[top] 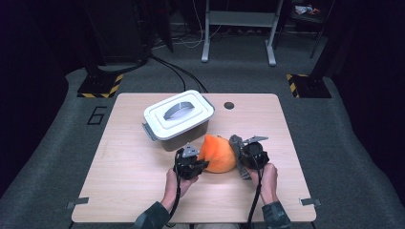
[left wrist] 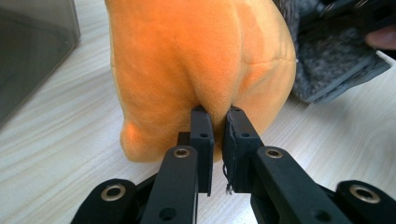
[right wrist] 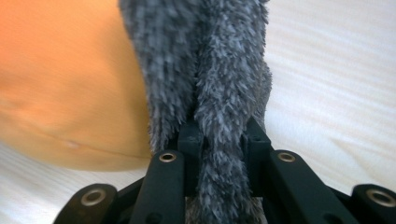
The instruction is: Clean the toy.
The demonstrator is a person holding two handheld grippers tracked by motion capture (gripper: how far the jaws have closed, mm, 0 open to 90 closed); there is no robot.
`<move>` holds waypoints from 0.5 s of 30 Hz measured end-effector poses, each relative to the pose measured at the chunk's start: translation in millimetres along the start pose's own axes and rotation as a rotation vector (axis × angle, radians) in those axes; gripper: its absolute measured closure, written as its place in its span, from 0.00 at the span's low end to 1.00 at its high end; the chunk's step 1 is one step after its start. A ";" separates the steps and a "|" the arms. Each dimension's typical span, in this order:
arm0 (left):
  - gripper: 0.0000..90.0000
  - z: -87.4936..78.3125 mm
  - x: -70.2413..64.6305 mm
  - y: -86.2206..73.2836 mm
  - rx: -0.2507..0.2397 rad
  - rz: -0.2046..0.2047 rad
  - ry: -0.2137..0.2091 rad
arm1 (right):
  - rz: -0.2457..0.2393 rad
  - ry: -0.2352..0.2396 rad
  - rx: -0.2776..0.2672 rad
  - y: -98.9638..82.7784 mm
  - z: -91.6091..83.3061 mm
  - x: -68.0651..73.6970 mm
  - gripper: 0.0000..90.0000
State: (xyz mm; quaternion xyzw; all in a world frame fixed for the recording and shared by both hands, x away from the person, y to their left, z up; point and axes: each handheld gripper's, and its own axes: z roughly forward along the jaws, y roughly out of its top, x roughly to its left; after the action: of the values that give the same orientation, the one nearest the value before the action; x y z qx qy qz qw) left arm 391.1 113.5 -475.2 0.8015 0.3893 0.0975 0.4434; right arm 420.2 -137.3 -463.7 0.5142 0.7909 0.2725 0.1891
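Note:
An orange plush toy (top: 218,153) lies on the wooden table (top: 133,181) just in front of a lidded box, with a grey fuzzy piece (top: 236,143) against its right side. My left gripper (top: 203,164) is at the toy's left. In the left gripper view its jaws (left wrist: 218,114) are nearly together, pinching a fold of the orange plush (left wrist: 187,60). My right gripper (top: 237,160) is at the toy's right. In the right gripper view it (right wrist: 219,130) is shut on the grey fuzzy piece (right wrist: 205,60), which runs up between the jaws beside the orange plush (right wrist: 65,79).
A white lidded box (top: 177,119) with grey latches and a handle in its lid stands behind the toy, left of centre; its wall (left wrist: 32,51) is close on the left. A small round hole (top: 229,105) is near the table's far edge. Bare table lies to both sides.

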 end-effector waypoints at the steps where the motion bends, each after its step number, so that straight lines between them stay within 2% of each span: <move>1: 0.92 -0.1 0.1 -0.1 0.000 -0.001 0.000 | 0.005 -0.003 0.009 -1.8 3.2 -1.6 0.83; 5: 0.92 -0.2 0.4 -0.2 -0.001 0.001 0.001 | 0.031 0.001 0.070 -8.1 13.8 -4.8 0.83; 6: 0.92 -0.5 0.5 -0.2 0.000 0.003 0.002 | 0.018 0.001 0.076 -9.1 16.1 -7.2 0.83; 8: 0.92 -0.5 0.6 -0.2 -0.004 0.003 0.005 | 0.037 0.008 0.084 -9.3 15.6 -8.3 0.83; 10: 0.92 -0.5 0.9 -0.3 -0.007 0.003 0.006 | 0.037 -0.005 0.068 -8.0 10.1 -10.3 0.83; 13: 0.92 -0.9 1.2 -0.1 -0.006 0.007 0.007 | 0.034 -0.010 0.004 -4.1 -6.3 -13.7 0.83; 15: 0.92 -0.9 0.6 0.0 -0.004 0.003 0.006 | 0.042 -0.003 -0.053 0.7 -22.4 -10.8 0.83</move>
State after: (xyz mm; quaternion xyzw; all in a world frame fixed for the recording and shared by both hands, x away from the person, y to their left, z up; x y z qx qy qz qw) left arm 391.0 114.6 -474.8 0.8008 0.3893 0.1012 0.4437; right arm 412.0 -152.3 -445.6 0.5262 0.7720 0.2965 0.1982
